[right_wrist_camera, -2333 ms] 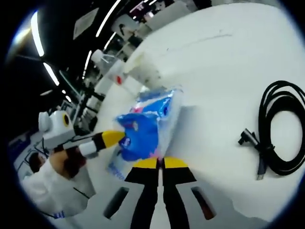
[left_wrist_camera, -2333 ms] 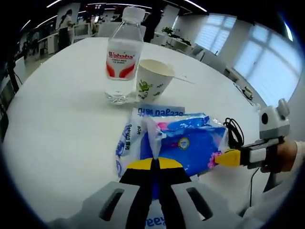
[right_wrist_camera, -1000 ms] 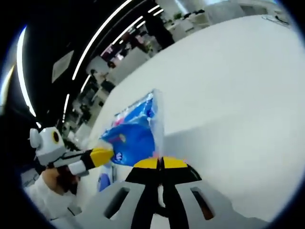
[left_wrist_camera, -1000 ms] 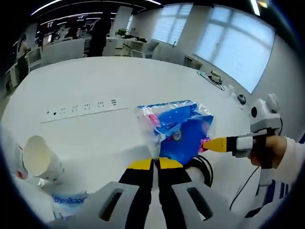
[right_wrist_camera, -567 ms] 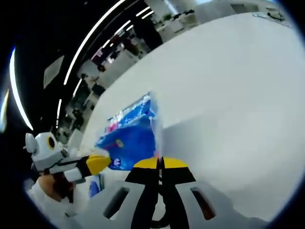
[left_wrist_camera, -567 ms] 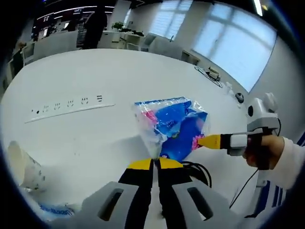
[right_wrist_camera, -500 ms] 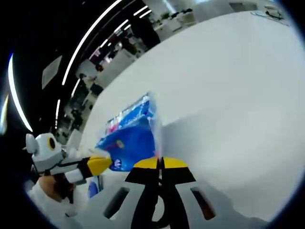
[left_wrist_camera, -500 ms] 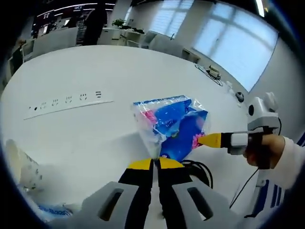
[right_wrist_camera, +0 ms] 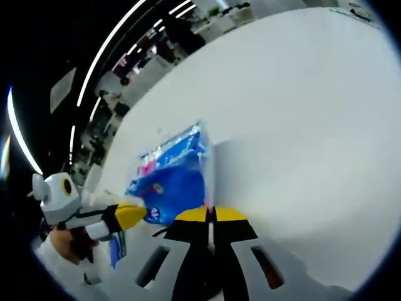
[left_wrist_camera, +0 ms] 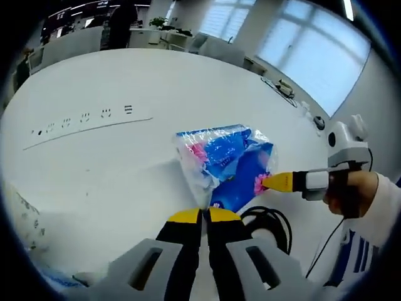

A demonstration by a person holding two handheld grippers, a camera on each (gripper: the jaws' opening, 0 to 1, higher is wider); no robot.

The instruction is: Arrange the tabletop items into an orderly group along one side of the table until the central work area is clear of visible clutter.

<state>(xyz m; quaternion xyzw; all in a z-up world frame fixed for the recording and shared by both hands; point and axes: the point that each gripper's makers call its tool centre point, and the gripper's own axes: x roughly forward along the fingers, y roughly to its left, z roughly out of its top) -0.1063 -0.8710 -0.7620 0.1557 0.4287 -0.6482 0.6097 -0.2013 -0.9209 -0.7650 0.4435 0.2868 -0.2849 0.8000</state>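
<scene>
Two hand-held grippers share one load above a white counter (left_wrist_camera: 94,157). The left hand-held gripper (left_wrist_camera: 202,216) has its yellow-tipped jaws closed on the clear edge of a blue tissue packet (left_wrist_camera: 229,160), lifted off the surface. The right hand-held gripper (right_wrist_camera: 211,216), jaws also pinched together, grips the packet's opposite edge. A coiled black cable (left_wrist_camera: 269,222) lies on the counter beneath, and a flush strip of power sockets (left_wrist_camera: 81,119) lies beyond.

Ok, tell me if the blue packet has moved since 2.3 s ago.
Yes. The blue packet, held by both grippers, was beside the bottle and cup; now it is away from them, above the black cable, near the socket strip.
</scene>
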